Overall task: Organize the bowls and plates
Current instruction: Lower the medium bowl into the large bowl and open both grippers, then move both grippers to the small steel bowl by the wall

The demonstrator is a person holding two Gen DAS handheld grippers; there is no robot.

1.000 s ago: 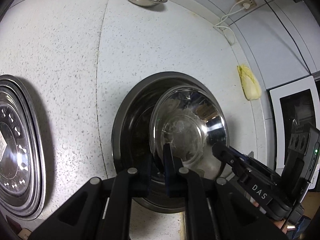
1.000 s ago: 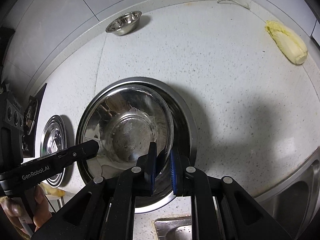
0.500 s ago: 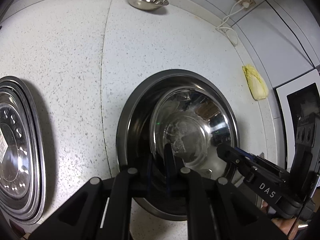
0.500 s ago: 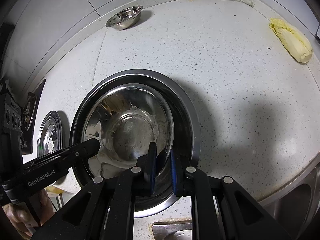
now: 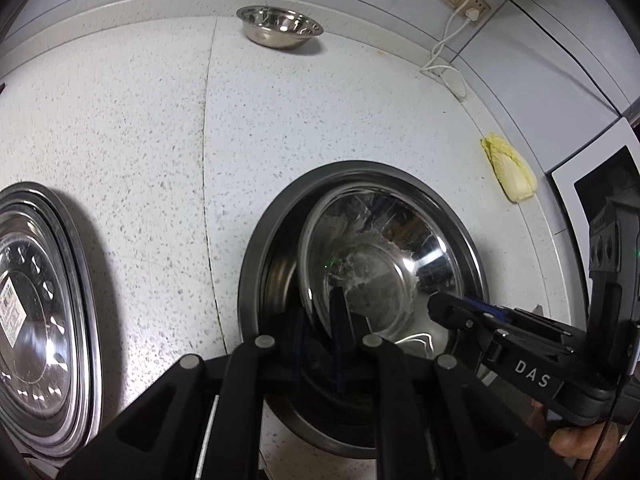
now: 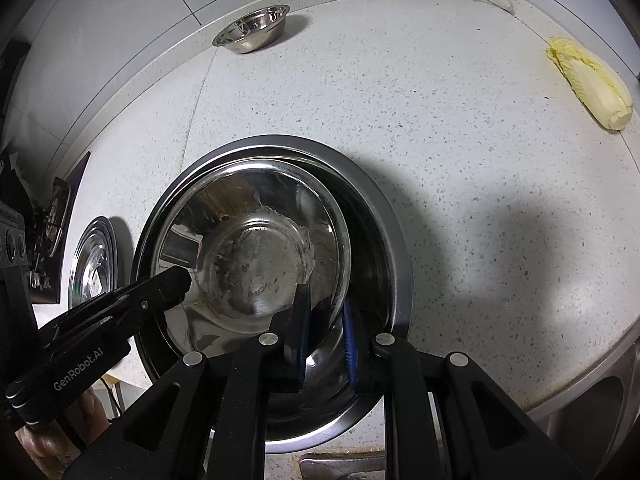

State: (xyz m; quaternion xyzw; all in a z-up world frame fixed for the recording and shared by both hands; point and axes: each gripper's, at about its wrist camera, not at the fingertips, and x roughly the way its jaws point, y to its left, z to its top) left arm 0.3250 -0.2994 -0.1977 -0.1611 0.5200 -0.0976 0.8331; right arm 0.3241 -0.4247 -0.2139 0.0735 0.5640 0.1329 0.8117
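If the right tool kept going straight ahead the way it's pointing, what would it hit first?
Probably the inner wall of the shiny steel bowl whose rim the right tool already straddles, nested inside the larger dark-rimmed steel basin; depth is uncertain.

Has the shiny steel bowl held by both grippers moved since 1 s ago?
Yes. The shiny steel bowl has sunk down into the large dark metal basin: the basin's rim now rings it wider in the right wrist view.

Inner bowl (image 6: 256, 256): polished steel, mirror-glossy, whitish residue on its base. Large basin (image 6: 384, 256): brushed metal, duller sheen. Countertop (image 5: 320, 120): speckled white stone, matt. Gripper fingers (image 6: 296, 320): matt black plastic, blue pads.
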